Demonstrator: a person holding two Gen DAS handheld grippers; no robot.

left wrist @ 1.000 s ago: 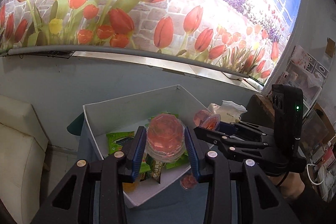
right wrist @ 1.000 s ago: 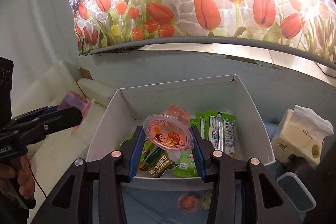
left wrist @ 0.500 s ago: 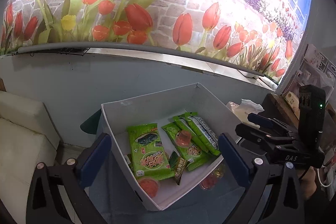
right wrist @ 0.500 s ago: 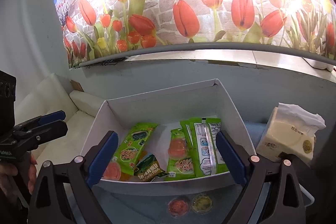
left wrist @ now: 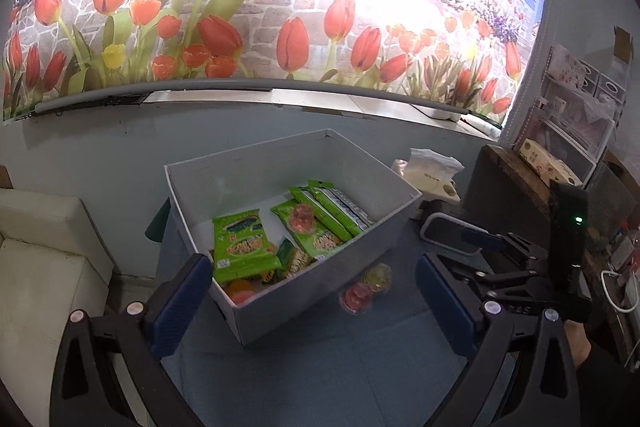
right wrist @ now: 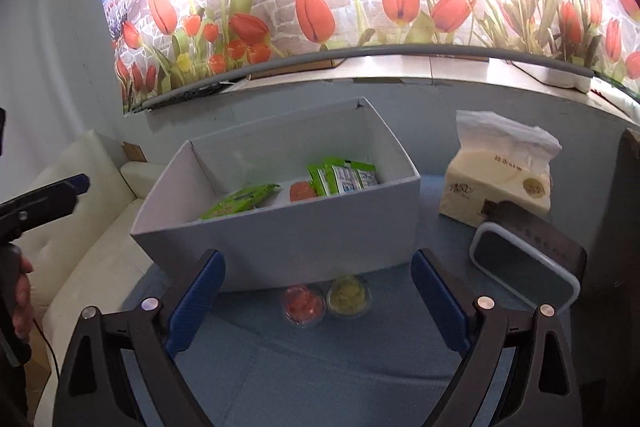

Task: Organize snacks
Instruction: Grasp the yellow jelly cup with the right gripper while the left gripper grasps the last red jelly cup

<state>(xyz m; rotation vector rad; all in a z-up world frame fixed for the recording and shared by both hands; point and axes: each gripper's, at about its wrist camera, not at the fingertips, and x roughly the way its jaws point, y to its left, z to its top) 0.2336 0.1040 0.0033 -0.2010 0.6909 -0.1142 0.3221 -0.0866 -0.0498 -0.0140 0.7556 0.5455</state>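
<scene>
A white open box [left wrist: 320, 259] [right wrist: 280, 243] stands on the blue tabletop and holds several green snack packets [left wrist: 242, 247] [right wrist: 344, 177] and pink jelly cups [left wrist: 302, 217] [right wrist: 302, 191]. In front of the box sit a pink jelly cup [right wrist: 303, 305] [left wrist: 355, 297] and a yellow-green one [right wrist: 349, 295] [left wrist: 378, 275]. My left gripper [left wrist: 314, 303] stands open and empty, back from the box's near left corner. My right gripper [right wrist: 316, 301] is open and empty too, its pads either side of the two loose cups but nearer the camera. Each gripper shows at the edge of the other's view.
A tissue pack [right wrist: 500, 175] [left wrist: 430, 175] and a dark device with a white rim [right wrist: 528, 267] stand right of the box. A white cushioned seat [left wrist: 36, 267] lies to the left. A tulip mural wall rises behind; cluttered shelves [left wrist: 576, 131] are at far right.
Both grippers went from shut on jelly cups to open; the cups now lie in the box. Both then drew back from the box, bringing the two loose cups into view.
</scene>
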